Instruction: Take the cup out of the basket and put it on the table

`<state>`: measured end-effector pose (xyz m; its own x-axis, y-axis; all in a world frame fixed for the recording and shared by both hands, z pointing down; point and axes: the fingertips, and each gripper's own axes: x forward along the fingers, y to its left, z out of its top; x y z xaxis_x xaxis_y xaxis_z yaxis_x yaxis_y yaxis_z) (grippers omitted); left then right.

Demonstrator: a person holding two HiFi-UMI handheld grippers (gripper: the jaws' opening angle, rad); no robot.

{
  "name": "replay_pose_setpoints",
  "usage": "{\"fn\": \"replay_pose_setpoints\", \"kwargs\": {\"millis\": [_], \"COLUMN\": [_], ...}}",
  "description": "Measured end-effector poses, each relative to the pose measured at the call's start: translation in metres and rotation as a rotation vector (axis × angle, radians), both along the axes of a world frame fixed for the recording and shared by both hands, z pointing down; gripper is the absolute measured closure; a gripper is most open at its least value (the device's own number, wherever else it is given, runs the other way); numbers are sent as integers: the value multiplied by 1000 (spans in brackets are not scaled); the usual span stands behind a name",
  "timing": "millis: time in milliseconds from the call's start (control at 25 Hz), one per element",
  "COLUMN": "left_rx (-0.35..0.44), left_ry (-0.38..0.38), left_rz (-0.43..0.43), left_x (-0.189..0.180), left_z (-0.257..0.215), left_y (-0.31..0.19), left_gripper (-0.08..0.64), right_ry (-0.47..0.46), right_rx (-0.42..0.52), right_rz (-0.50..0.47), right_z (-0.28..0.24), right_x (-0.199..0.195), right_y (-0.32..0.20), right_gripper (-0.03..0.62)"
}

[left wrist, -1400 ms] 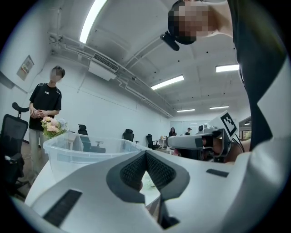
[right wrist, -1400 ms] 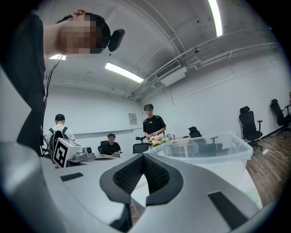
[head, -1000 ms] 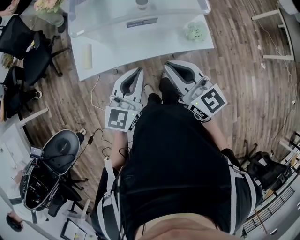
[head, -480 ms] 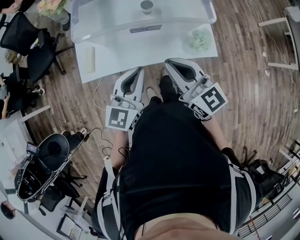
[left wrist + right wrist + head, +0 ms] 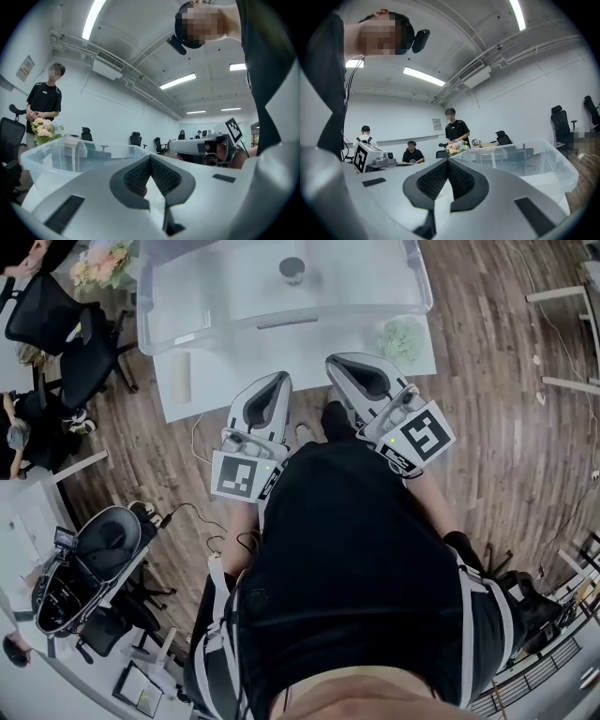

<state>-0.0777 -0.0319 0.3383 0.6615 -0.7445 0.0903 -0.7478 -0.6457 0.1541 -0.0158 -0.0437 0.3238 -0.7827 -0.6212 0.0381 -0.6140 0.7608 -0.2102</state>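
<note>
My left gripper [image 5: 278,381] and right gripper [image 5: 336,362], smooth white shells with ribbed black pads, hold their jaws pressed together on nothing at the white table's [image 5: 309,341] near edge, while the small round dark cup [image 5: 292,269] sits inside the clear plastic rectangular basket [image 5: 419,282] beyond them.

The left gripper's [image 5: 150,159] white jaws, lined with dark ribbed pads, meet at their tips with nothing between them. Beyond them at left stands a clear plastic basket [image 5: 70,154], a pink-and-white flower bouquet [image 5: 44,131] behind its left rim. The white right gripper [image 5: 201,146] is at right.
</note>
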Motion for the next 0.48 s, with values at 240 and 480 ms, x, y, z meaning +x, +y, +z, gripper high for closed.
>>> {"fn": "replay_pose_setpoints", "kwargs": {"millis": [240, 480], "left_rx": [-10, 0], "left_ry": [-7, -24], "left_rz": [-5, -28], "left_x": [24, 46], "left_z": [1, 2], "left_y": [-30, -66], "left_gripper": [540, 540], "right_ry": [-9, -7], "right_rx": [1, -4], "right_rz": [-10, -42], "right_z": [-1, 7], "right_x": [23, 42], "right_y": [-30, -63], "right_gripper": [574, 574]}}
